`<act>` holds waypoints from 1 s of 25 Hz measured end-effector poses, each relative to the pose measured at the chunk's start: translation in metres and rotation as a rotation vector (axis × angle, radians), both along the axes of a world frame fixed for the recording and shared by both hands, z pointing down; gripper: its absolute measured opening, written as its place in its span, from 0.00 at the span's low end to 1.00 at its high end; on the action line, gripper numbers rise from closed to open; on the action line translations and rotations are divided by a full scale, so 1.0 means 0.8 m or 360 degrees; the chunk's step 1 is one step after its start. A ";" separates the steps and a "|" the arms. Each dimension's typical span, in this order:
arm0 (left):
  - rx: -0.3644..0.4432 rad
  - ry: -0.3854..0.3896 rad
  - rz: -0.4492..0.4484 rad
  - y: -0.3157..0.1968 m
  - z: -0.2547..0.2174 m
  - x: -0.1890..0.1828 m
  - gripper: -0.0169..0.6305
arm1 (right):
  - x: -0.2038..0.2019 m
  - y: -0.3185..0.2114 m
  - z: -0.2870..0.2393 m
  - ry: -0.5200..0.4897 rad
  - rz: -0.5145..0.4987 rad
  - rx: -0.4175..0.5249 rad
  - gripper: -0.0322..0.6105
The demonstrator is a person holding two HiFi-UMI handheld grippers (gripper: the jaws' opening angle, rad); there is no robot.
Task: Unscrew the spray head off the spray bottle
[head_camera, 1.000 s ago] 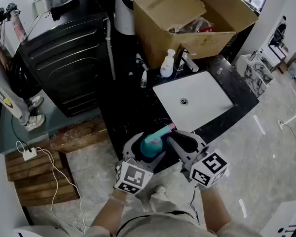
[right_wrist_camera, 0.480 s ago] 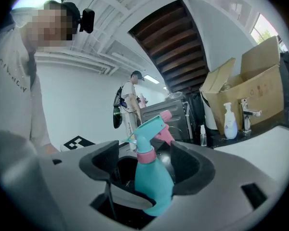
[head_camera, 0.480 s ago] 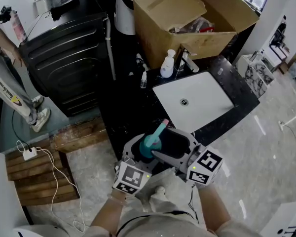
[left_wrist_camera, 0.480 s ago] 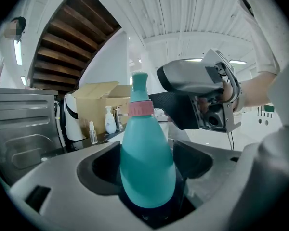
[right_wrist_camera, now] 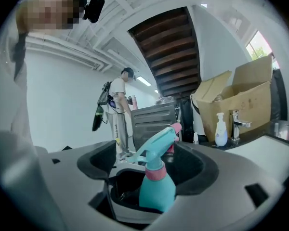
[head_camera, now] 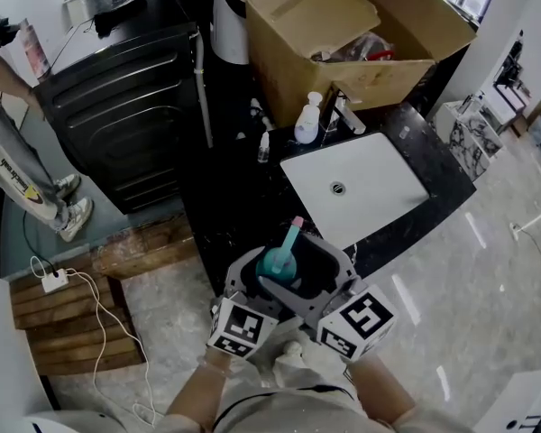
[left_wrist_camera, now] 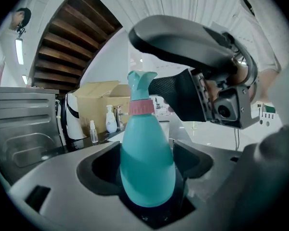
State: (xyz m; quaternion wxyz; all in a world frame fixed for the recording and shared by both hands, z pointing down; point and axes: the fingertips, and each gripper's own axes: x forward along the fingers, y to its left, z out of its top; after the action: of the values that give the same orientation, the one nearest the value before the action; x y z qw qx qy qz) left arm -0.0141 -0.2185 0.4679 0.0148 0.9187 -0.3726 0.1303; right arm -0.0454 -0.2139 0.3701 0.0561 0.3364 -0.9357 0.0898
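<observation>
My forearms point(head_camera: 198, 393) reach forward side by side, near together, and each hand grasps a gripper that points a little below level. My left gripper point(left_wrist_camera: 147, 165) is clamped on the body of the spray bottle point(left_wrist_camera: 145, 143) and holds it upright. My right gripper point(right_wrist_camera: 150, 165), just beside it, has just been opening its jaws: they now stand wide apart, with the spray head point(right_wrist_camera: 156, 146) between them and touching neither pad.

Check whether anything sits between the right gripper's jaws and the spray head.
Nothing visible. On the right gripper, the jaws have just been opening and stand clear either side of the spray head. The left gripper grips the spray bottle.
</observation>
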 end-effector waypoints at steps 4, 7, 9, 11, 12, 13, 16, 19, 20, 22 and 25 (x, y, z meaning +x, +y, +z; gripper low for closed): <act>0.0003 -0.0012 0.0014 0.000 0.003 0.001 0.56 | -0.005 -0.012 0.013 0.0187 0.0165 -0.0015 0.58; 0.0008 -0.0013 0.0031 0.000 0.002 0.002 0.56 | -0.003 -0.013 0.013 0.0216 0.0184 -0.0020 0.49; 0.0010 -0.0009 0.0038 -0.001 0.003 0.002 0.56 | -0.002 -0.010 0.013 0.0223 0.0152 -0.0025 0.43; 0.0007 -0.0008 0.0043 -0.001 0.004 0.002 0.56 | 0.001 -0.008 0.013 0.0220 0.0105 -0.0037 0.38; 0.0004 -0.0006 0.0047 -0.002 0.004 0.002 0.56 | 0.005 -0.007 0.013 0.0220 0.0090 -0.0043 0.34; 0.0002 -0.0003 0.0051 -0.002 0.005 0.002 0.56 | 0.010 -0.007 0.014 0.0223 0.0083 -0.0049 0.31; -0.0007 0.0002 0.0059 -0.002 0.007 0.001 0.56 | 0.029 -0.008 0.015 0.0237 0.0092 -0.0062 0.27; -0.0013 -0.0002 0.0064 -0.003 0.010 0.000 0.56 | 0.046 -0.013 0.013 0.0208 0.0113 -0.0071 0.27; -0.0013 -0.0003 0.0066 -0.003 0.010 0.000 0.56 | 0.052 -0.015 0.011 0.0190 0.0124 -0.0075 0.27; -0.0007 -0.0004 0.0070 -0.003 0.008 -0.001 0.56 | 0.061 -0.020 0.010 0.0158 0.0155 -0.0082 0.27; -0.0001 -0.0008 0.0075 -0.002 0.007 -0.001 0.56 | 0.067 -0.027 0.010 0.0132 0.0192 -0.0075 0.24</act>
State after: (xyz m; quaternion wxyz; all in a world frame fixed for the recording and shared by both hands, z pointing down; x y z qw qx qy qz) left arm -0.0148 -0.2200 0.4732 0.0111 0.9269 -0.3509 0.1330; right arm 0.0084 -0.2355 0.3778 0.0972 0.3942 -0.9083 0.1011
